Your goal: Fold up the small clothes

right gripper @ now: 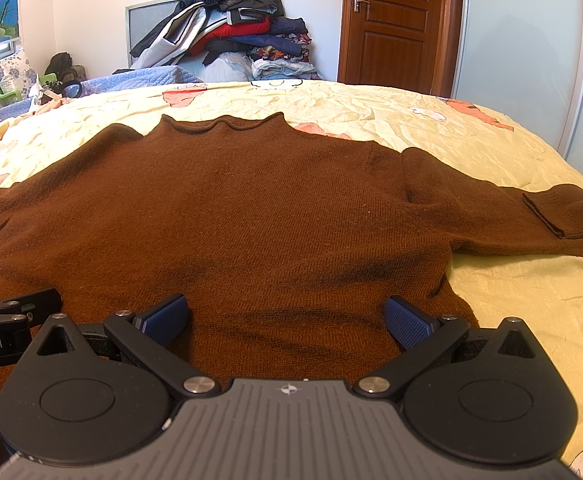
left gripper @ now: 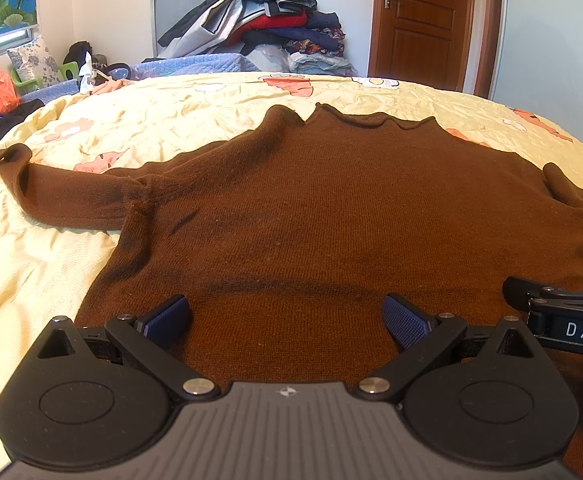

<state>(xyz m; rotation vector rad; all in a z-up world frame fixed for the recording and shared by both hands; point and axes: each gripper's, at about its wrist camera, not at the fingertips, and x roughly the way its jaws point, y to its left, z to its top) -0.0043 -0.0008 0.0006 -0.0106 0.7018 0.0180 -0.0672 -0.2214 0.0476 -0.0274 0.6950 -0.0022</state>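
Observation:
A brown knit sweater (left gripper: pixel 311 208) lies flat on the yellow bedspread (left gripper: pixel 71 248), collar away from me, both sleeves spread out sideways. My left gripper (left gripper: pixel 287 320) is open, low over the sweater's near hem on its left half. My right gripper (right gripper: pixel 287 320) is open over the hem on the right half of the sweater (right gripper: pixel 251 208). Neither holds anything. The right gripper shows at the right edge of the left wrist view (left gripper: pixel 563 312), and the left gripper at the left edge of the right wrist view (right gripper: pixel 7 320).
A pile of clothes (left gripper: pixel 259 20) is stacked against the far wall beyond the bed. A wooden door (left gripper: pixel 419 20) stands at the back right. Pillows and bags (left gripper: pixel 31 64) sit at the far left. The bedspread (right gripper: pixel 531 300) lies bare to the right.

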